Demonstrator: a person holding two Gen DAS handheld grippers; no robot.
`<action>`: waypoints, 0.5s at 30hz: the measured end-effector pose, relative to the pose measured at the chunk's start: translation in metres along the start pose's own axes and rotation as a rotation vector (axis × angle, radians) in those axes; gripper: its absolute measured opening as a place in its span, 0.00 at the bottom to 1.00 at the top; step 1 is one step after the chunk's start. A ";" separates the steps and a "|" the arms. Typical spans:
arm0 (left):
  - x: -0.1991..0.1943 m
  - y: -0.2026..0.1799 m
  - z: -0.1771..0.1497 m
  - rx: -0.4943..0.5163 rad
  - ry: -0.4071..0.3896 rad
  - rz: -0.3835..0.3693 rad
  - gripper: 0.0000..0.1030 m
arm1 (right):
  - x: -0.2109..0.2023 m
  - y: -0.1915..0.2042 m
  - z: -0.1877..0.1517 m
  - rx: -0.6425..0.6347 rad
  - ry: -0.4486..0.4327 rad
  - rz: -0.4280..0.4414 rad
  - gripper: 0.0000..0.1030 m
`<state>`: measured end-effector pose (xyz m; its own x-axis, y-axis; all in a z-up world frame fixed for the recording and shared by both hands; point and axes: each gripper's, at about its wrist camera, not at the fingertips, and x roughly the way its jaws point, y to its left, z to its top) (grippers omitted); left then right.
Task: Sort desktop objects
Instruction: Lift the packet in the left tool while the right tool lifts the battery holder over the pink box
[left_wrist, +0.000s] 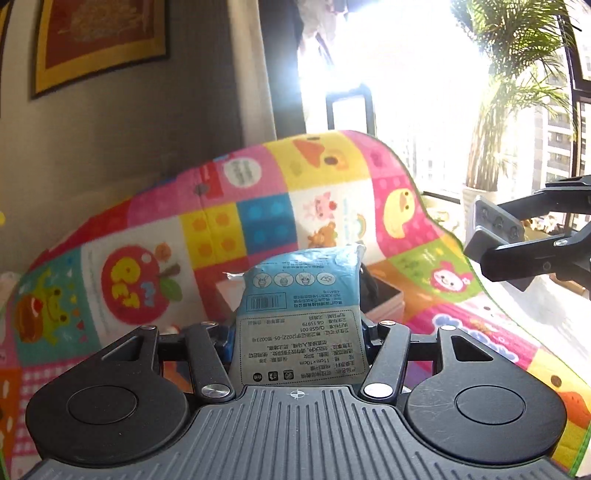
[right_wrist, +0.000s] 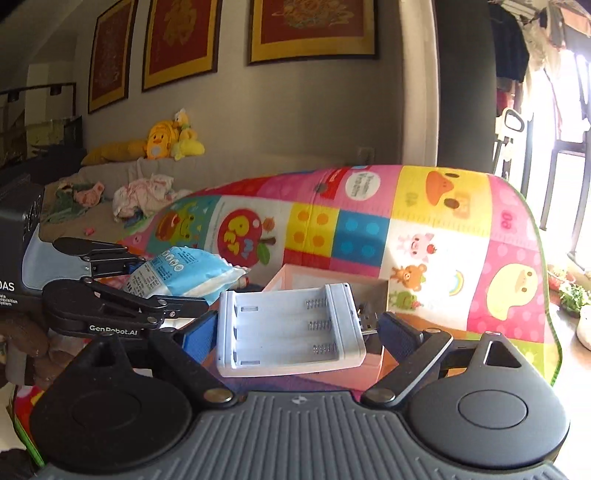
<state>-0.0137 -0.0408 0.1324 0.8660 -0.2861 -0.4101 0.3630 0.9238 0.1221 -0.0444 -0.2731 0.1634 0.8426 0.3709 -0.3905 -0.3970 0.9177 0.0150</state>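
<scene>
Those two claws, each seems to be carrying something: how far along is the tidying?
Midway, it seems. Nothing visibly looks put away yet. In hand: the left claw grips a blue tissue pack, and the right claw holds a white battery charger, both lifted above the colourful play mat. Left to do: set them down, perhaps in the pink box below, whose contents I can't see.
</scene>
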 end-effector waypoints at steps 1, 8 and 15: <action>0.010 0.001 0.011 -0.009 -0.005 0.002 0.59 | 0.001 -0.003 0.005 0.010 -0.014 -0.014 0.89; 0.118 0.027 0.029 -0.255 0.117 0.038 0.59 | 0.032 -0.025 0.013 0.078 -0.003 -0.063 0.89; 0.208 0.052 0.007 -0.483 0.219 0.107 0.61 | 0.072 -0.043 0.003 0.095 0.067 -0.102 0.89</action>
<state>0.1876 -0.0539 0.0595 0.7787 -0.1719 -0.6035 0.0327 0.9716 -0.2345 0.0346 -0.2851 0.1375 0.8494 0.2675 -0.4549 -0.2714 0.9607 0.0582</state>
